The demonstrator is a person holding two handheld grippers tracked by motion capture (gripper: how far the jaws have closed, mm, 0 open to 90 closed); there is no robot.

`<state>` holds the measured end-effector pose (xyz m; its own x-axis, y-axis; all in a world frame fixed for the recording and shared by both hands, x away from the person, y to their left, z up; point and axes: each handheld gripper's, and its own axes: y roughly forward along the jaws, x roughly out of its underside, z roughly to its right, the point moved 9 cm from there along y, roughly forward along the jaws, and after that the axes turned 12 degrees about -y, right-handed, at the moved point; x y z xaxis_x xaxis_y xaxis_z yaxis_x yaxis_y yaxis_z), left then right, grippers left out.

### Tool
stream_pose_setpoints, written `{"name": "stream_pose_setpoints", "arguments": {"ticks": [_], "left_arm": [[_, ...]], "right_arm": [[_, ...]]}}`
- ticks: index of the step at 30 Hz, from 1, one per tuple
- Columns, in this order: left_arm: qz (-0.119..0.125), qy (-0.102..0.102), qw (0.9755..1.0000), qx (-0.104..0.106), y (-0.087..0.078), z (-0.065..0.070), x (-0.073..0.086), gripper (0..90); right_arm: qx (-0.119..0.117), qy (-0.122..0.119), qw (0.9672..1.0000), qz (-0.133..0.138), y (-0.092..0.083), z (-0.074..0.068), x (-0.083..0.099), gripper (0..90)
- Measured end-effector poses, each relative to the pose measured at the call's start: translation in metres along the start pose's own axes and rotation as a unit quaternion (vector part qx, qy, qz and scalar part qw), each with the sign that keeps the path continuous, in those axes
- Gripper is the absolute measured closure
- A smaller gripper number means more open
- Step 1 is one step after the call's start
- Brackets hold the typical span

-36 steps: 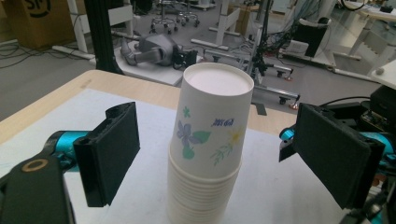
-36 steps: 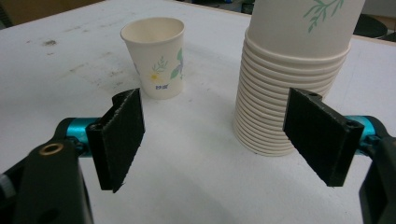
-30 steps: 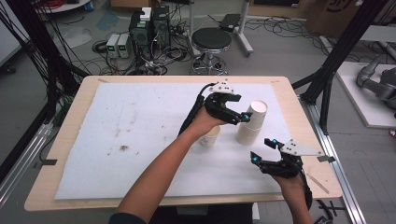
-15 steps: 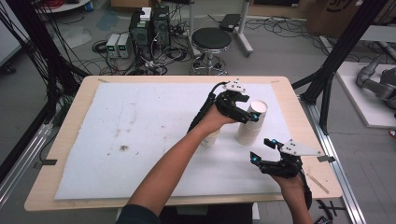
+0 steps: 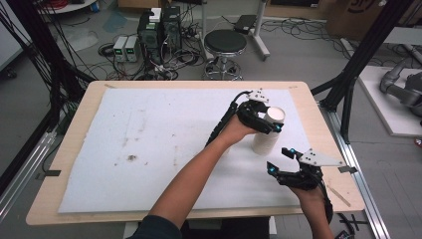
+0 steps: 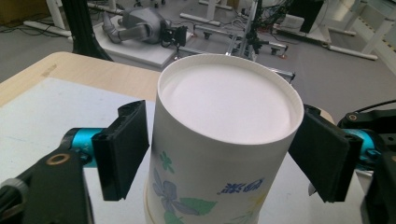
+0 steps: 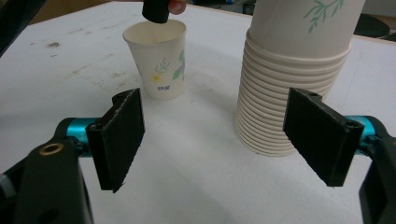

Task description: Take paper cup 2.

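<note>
Table (image 5: pixel 69 164) was the biggest thing going, a wooden top with a big white mat (image 5: pixel 149 149) over nearly all of it, a few dirty smudges on the mat's left half. Next down in size was the stack of paper cups (image 5: pixel 266 134), upside down and nested, standing on the right part of the mat; in my right gripper view I could see all the rims layered up near its bottom. My left gripper (image 5: pixel 268 119) was up at the top of that stack, one jaw on each side of the top cup (image 6: pixel 219 140), the white one with the flower and leaf print. My jaws had just been closing in on it, and from the left gripper view both pads sat right against the cup's sides, so I'd call that a grip on the top cup. My right gripper (image 5: pixel 283 160) was lower down, near the table's front right edge, just in front of the stack, jaws spread wide with nothing between them. Smallest bit: a single cup (image 7: pixel 159 60) standing right way up on the mat, just to the left of the stack and apart from it, same floral print.
</note>
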<state>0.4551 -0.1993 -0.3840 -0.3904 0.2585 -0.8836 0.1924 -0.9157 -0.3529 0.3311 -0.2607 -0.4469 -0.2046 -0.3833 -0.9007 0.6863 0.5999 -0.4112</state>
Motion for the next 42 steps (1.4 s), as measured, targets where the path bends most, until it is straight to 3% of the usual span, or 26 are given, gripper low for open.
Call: {"name": "stream_pose_setpoints", "arguments": {"ticks": [4,13,25,42], "left_arm": [[0.005,0.013,0.9999,0.0,-0.002,0.001,-0.002,30.7],[0.009,0.013,0.9999,-0.001,-0.006,0.002,-0.006,31.7],[0.048,0.011,0.9988,0.004,-0.02,0.012,-0.028,32.4],[0.133,0.005,0.9907,0.027,-0.064,0.032,-0.064,32.9]], "right_arm": [[0.001,0.002,1.0,0.0,0.0,0.001,0.0,21.3],[-0.001,0.003,1.0,-0.001,0.001,0.0,0.0,21.2],[-0.002,0.0,1.0,-0.002,0.001,-0.001,0.0,21.2],[-0.006,-0.001,1.0,-0.004,0.003,-0.004,0.0,21.3]]}}
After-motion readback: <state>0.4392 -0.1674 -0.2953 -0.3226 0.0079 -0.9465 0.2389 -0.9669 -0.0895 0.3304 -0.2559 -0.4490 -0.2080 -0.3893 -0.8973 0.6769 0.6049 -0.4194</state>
